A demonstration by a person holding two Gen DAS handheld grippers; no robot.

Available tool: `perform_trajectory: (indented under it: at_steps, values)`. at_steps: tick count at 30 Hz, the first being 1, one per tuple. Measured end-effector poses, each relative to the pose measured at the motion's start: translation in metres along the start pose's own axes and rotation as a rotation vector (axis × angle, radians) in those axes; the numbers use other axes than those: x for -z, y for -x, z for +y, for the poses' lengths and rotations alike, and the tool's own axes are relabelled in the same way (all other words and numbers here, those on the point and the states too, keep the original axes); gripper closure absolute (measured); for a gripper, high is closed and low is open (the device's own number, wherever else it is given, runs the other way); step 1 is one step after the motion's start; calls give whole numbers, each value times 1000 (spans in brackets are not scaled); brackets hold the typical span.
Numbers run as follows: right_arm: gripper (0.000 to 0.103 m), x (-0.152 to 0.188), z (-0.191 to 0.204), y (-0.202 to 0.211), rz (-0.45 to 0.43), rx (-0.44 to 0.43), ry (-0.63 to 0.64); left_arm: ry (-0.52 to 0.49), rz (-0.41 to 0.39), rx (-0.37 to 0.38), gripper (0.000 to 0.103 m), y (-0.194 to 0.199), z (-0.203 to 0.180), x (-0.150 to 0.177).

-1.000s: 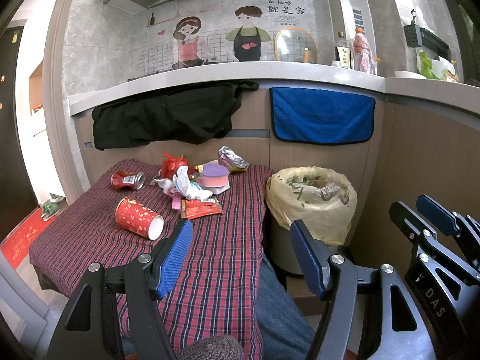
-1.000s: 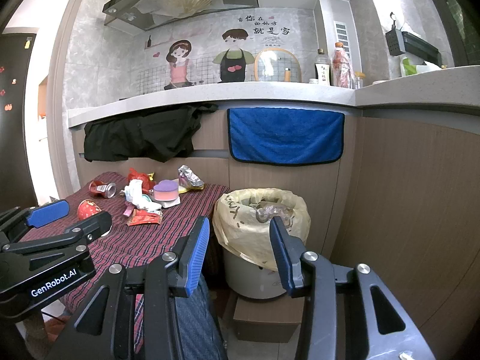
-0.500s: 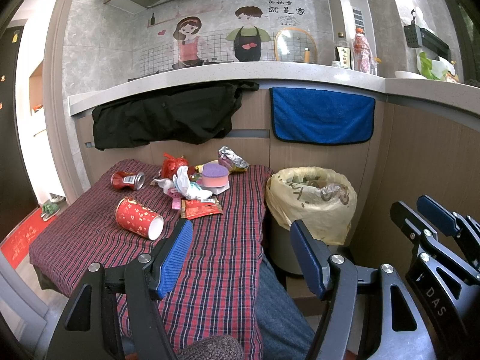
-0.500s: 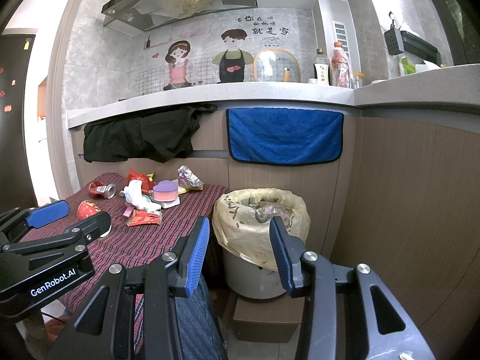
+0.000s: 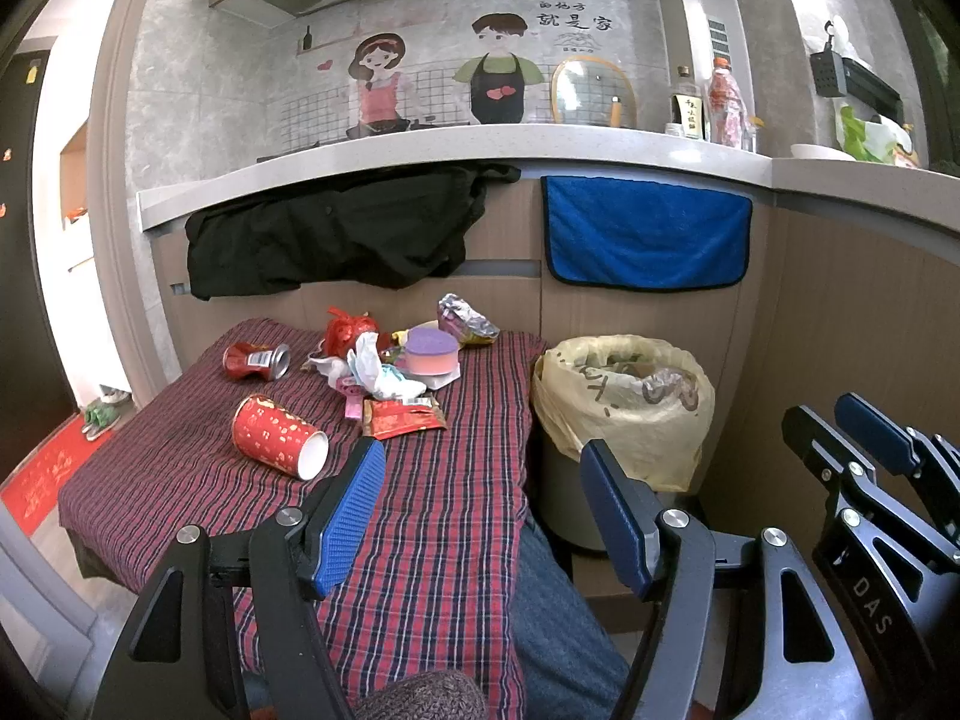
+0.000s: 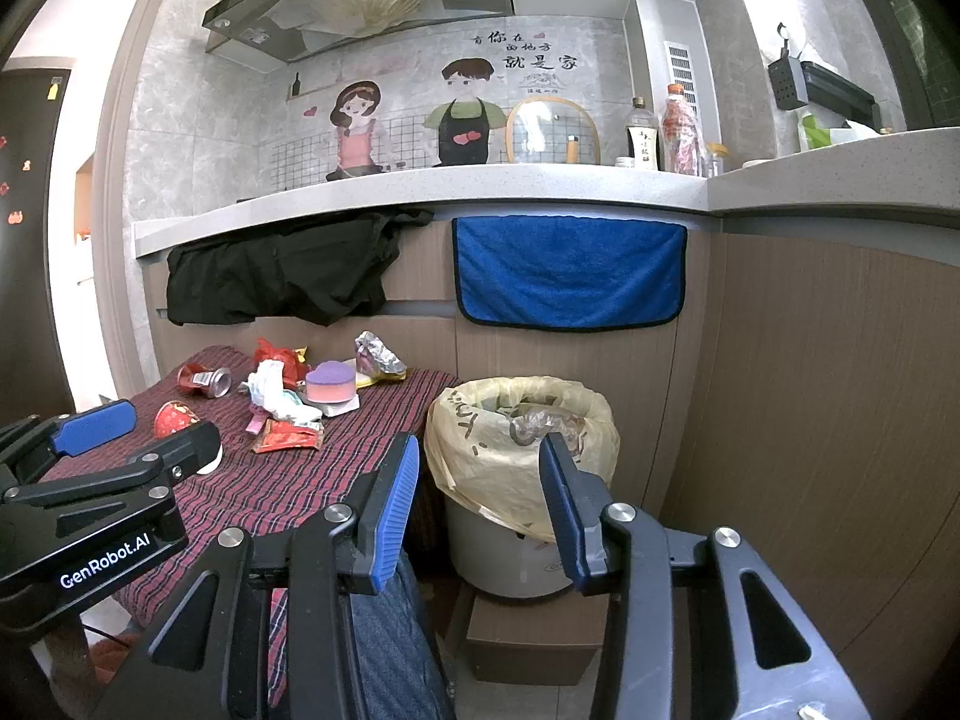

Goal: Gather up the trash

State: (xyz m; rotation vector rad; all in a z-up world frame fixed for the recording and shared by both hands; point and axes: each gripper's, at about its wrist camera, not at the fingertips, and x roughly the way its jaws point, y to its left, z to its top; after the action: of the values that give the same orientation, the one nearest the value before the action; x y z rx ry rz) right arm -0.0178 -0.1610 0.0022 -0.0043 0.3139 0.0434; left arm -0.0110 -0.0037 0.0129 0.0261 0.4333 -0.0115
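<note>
Left wrist view: my left gripper (image 5: 483, 510), released and empty, is nearer the toppled red paper cup (image 5: 279, 437), ahead-left, rim toward the bench's near edge.

Grey-tiled wall (image 5: 198, 90), stone counter (image 5: 420, 147), wood panelling (image 6: 840, 390)

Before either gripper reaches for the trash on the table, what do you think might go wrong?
The red paper cup lies on its side near the table's front, so a nudge may roll it off. The bin bag already looks fairly full, so dropped pieces may spill. The wrappers lie bunched, so one grasp may drag neighbours.
</note>
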Motion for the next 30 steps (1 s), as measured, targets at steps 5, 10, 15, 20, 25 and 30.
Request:
perform_trajectory:
  at_steps: [5,10,15,20,25,30]
  values:
    - [63,1,-1,-1,0,0,-1,0,0,0,35,2,0,-1]
    - [63,2,-3,-1,5,-3,-2,1,8,-1,35,3,-2,-3]
    - [63,-2,-1,-9,9,-6,3,30,16,-11,35,-4,3,-4]
    - [63,-11,1,-25,3,3,24,121,40,-18,35,-26,25,-14]
    - [63,-25,7,-54,4,-35,31,267,64,-30,35,-58,73,-32]
    - [64,-36,24,-93,48,-87,45,399,62,-87,35,-92,147,-40]
